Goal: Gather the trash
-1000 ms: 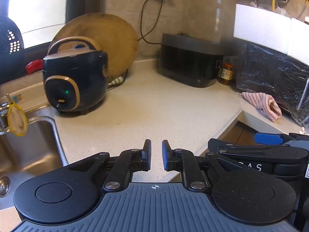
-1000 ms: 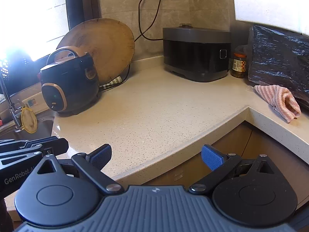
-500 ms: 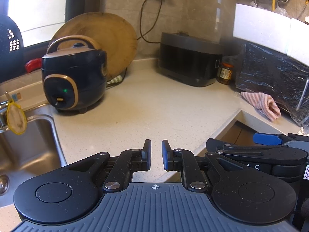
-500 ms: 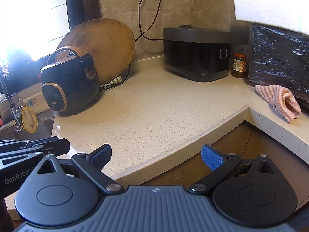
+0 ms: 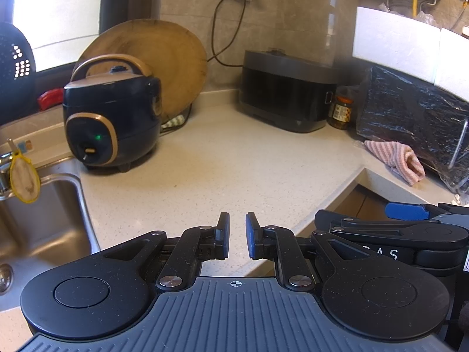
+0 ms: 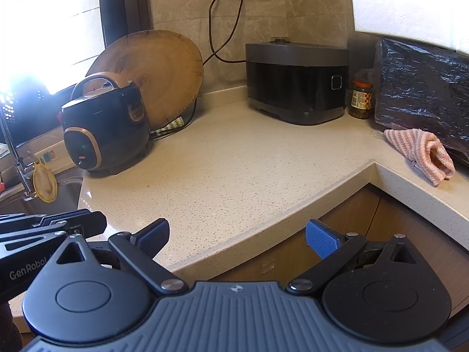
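Tongs status first: I am holding the left tongs [image 5: 236, 236] nearly closed, a narrow gap showing between the pads and nothing in it; the right tongs [image 6: 238, 236] are standing wide apart, also holding nothing. Both are hovering at the near edge of the worktop [image 6: 234, 170], side by side.

I am finding no obvious trash on the speckled surface. I am noting the candidates: a pink striped cloth [image 6: 422, 154] at the right, lying against a black plastic bag [image 6: 425, 99], and a small jar [image 6: 361, 99] just beside the grey appliance [image 6: 296, 83]. Whether any of these counts as trash I cannot tell.

Hazards I am weighing:
- Picking the wrong item, since cloth and jar may be in use.
- Dragging the crinkled bag while reaching for the cloth, as the two are touching.
- Snagging the cord near the blue rice cooker [image 6: 104, 130].
- Knocking the leaning wooden board [image 6: 158, 74] behind it.
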A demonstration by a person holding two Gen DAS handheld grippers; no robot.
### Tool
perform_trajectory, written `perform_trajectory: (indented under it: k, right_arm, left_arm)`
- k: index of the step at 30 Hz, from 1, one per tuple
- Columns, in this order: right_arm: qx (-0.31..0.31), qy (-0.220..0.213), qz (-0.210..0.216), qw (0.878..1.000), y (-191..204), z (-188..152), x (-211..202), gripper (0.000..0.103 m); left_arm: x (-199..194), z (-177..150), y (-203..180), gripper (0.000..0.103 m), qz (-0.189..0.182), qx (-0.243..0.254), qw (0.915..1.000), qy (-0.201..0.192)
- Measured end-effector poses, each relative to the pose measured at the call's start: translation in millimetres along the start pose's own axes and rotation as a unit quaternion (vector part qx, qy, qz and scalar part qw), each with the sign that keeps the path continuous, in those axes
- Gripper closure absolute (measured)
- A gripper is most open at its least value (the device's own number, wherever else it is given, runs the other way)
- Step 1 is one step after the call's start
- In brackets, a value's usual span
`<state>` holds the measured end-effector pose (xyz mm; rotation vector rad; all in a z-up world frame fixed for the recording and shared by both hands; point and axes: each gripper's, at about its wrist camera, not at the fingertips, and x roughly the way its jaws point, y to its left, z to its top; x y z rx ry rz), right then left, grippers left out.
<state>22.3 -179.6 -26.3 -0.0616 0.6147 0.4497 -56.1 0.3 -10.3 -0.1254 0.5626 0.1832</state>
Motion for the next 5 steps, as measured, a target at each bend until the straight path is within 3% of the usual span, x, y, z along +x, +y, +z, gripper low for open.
perform_trajectory:
  k: [5]
  right_arm:
    - [0.003, -0.003, -0.002, 1.000, -3.2, -0.3, -4.1, 0.003]
  left_arm:
    - [-3.8, -1.0, -5.7, 0.087, 0.006, 0.003, 1.0000, -0.005]
